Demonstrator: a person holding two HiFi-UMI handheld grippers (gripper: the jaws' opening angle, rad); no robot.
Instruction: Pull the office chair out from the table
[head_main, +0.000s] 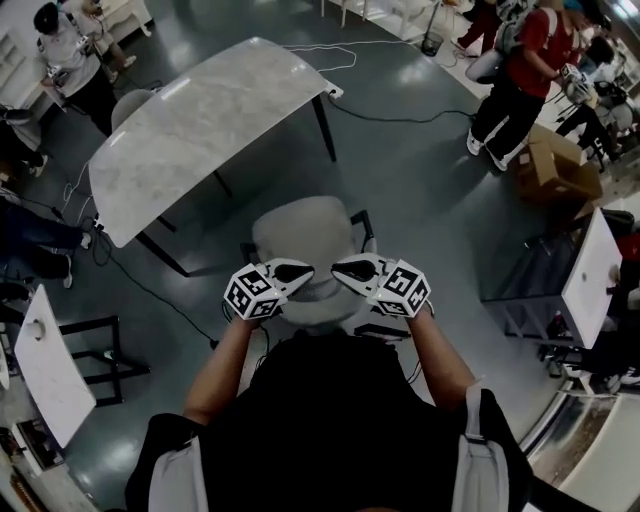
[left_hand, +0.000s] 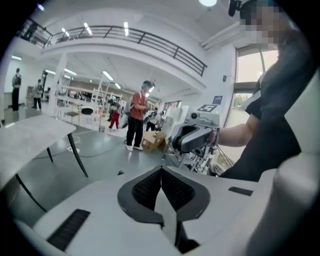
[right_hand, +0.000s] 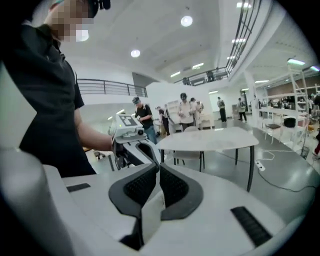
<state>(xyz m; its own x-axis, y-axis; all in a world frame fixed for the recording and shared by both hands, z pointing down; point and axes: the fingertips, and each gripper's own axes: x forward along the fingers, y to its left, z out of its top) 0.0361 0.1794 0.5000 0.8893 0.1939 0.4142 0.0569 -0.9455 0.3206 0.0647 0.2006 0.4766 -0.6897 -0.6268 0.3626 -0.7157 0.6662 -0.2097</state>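
Office chair: the pale grey office chair (head_main: 303, 240) stands on the dark floor, clear of the table's edge, between the table and the person holding the grippers. Its black arms show at its sides.
Table: the marble-topped table (head_main: 200, 125) on thin black legs sits up and to the left of the chair; no part of the chair is tucked under the top.
Left gripper: the left gripper (head_main: 300, 271) is held up in front of the person's chest, over the near edge of the chair as seen from above, tip pointing inward toward its partner. Its jaws are pressed together with nothing between them; its own view shows the ribbed black pads (left_hand: 148, 187) meeting.
Right gripper: the right gripper (head_main: 346, 269) mirrors it, tip close to the left one's. Its jaws are drawn together too, pads (right_hand: 172, 186) nearly meeting, and they hold nothing.
Contact with chair: neither gripper view shows any part of the chair at the jaws.
Person: black top, bare forearms (head_main: 225, 365) reaching forward.
Around the room: a second chair (head_main: 133, 100) at the table's far side, a cardboard box (head_main: 553, 165) on the right, a bystander in a red shirt (head_main: 525, 65) beside it, a white cable (head_main: 330, 55) on the floor beyond the table.
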